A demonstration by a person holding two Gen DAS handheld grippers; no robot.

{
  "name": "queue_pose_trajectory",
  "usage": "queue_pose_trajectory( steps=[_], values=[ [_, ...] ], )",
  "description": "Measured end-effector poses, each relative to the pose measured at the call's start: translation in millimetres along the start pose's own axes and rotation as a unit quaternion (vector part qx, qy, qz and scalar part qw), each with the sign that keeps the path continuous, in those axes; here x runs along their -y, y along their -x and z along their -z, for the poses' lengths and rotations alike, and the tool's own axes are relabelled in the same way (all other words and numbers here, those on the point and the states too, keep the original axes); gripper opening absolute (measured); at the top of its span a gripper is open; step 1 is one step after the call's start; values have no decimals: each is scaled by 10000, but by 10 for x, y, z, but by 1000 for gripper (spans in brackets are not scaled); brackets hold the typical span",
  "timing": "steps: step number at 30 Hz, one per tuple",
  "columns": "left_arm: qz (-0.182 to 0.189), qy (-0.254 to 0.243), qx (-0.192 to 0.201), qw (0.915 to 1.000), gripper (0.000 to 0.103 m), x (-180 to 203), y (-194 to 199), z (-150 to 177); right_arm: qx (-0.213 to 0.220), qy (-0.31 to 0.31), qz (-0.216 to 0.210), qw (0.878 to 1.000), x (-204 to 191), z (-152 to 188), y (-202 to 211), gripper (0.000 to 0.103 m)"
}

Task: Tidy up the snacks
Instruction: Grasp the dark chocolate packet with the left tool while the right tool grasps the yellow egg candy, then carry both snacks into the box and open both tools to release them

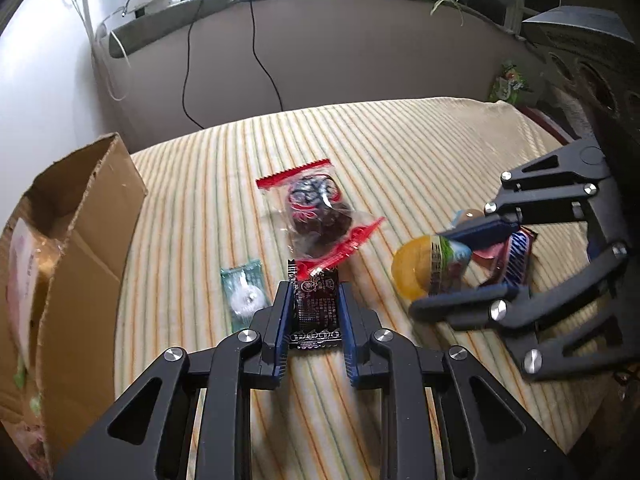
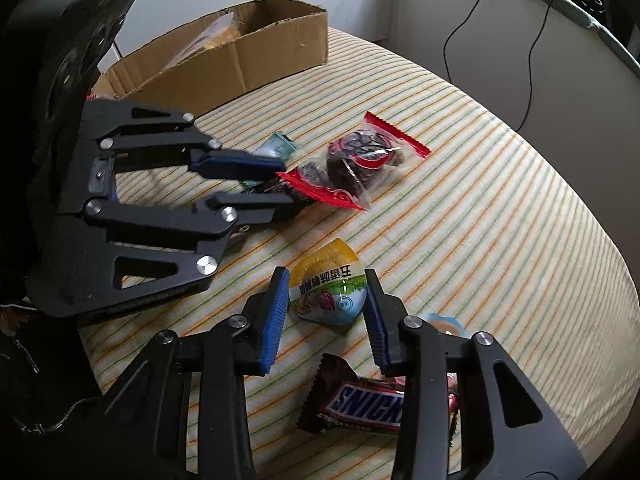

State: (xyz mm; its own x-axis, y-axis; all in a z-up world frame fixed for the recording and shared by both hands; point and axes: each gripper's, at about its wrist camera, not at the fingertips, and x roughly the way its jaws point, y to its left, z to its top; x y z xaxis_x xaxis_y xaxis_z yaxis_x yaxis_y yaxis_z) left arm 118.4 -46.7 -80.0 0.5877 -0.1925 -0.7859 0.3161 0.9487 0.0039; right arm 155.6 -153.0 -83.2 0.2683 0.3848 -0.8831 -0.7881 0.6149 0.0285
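Note:
My left gripper [image 1: 314,294] is shut on a small dark snack packet [image 1: 316,308], low over the striped cloth. A clear bag with red ends holding dark snacks [image 1: 318,210] lies just beyond it. A small teal candy wrapper [image 1: 244,294] lies to its left. My right gripper [image 2: 326,294] straddles a yellow egg-shaped snack [image 2: 326,282] that rests on the cloth; its fingers stand a little apart from the egg's sides. A Snickers bar [image 2: 360,404] lies under the right gripper. The left gripper also shows in the right wrist view [image 2: 286,186], and the right gripper shows in the left wrist view [image 1: 440,268].
An open cardboard box [image 1: 80,240] with bagged snacks inside stands at the table's left edge; it also shows in the right wrist view [image 2: 240,52]. The striped cloth [image 1: 400,152] covers a round table. A grey sofa back with black cables [image 1: 256,52] stands behind it.

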Motion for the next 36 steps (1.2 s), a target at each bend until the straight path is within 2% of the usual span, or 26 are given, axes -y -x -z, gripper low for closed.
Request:
queue_pose_trajectory(
  steps=[5, 15, 21, 28, 36],
  values=[
    [126, 69, 2, 9999, 21, 32, 44, 47, 51, -151, 17, 9999, 66, 60, 73, 38],
    [24, -117, -53, 9999, 24, 112, -14, 51, 63, -212, 52, 9997, 49, 107, 101, 38],
    [35, 1, 3, 10000, 23, 137, 36, 77, 140, -267, 95, 9995, 64, 101, 166, 38],
    [33, 218, 302, 9993, 23, 38, 301, 76, 323, -261, 117, 9991, 50, 55, 351, 38],
    [-134, 447, 687, 9965, 23, -202, 651, 112, 510, -148, 123, 9985, -126, -97, 487, 38]
  ],
)
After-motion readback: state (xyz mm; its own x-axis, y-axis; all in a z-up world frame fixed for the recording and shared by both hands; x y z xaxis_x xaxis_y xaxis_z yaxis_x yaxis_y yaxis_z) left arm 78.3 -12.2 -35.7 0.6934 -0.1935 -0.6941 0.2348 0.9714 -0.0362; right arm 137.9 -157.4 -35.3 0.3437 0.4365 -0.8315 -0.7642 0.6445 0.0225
